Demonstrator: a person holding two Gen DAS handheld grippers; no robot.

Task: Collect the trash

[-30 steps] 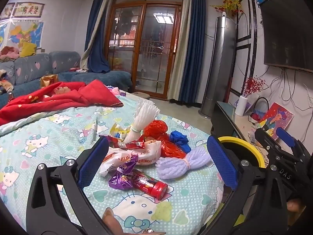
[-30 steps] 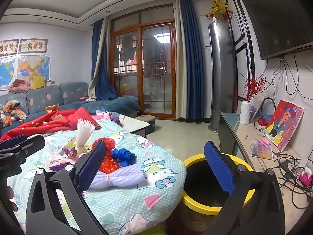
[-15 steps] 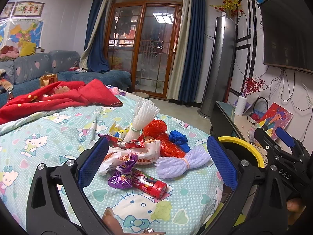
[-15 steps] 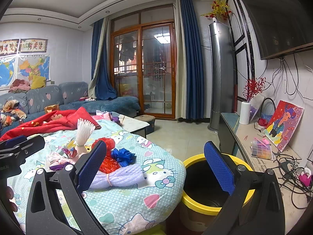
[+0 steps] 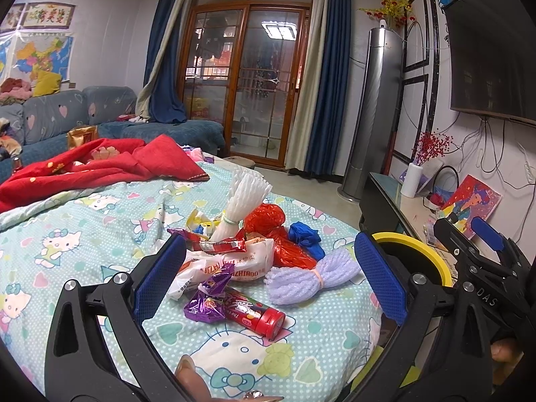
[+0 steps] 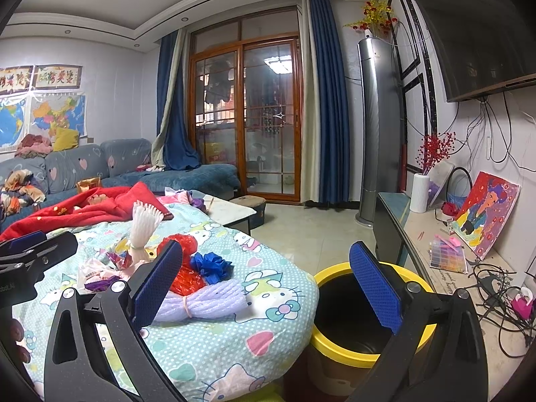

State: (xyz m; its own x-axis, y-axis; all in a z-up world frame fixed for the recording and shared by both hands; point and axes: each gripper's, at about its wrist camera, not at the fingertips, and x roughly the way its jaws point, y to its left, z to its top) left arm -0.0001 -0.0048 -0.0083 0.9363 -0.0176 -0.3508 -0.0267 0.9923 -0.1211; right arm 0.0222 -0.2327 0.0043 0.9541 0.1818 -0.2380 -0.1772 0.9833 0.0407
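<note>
Left tool (image 5: 269, 276): hanging wide open over the near edge of the trash pile; gripping nothing; a fingertip (image 5: 187, 370) showing at the bottom edge of its view
Right tool (image 6: 264, 283): also standing wide open and holding nothing; its left blue pad (image 6: 155, 281) sitting in front of the pile, its right pad in front of the bin's mouth
Trash pile: lying together on the patterned sheet (image 5: 83, 234) covering the surface, near its right edge
Nearest pieces: a red-capped tube (image 5: 256, 315) lying on its side, touching a crumpled purple wrapper (image 5: 209, 296)
Middle pieces: a white printed bag (image 5: 231, 263) with a red wrapper (image 5: 219, 244) resting across it; a lilac foam net bundle (image 5: 310, 279) lying just beside it on the right
Far pieces: a red plastic bag (image 5: 278, 234), a blue crumpled piece (image 5: 306, 236) and a white foam net bundle (image 5: 239, 202) standing tilted
Bin (image 6: 361, 356): a yellow-rimmed bin with a dark inside, standing on the floor just beside the surface's right edge; looking empty as far as can be seen
Red blanket (image 5: 93, 167): lying bunched at the far left, well apart from the pile
</note>
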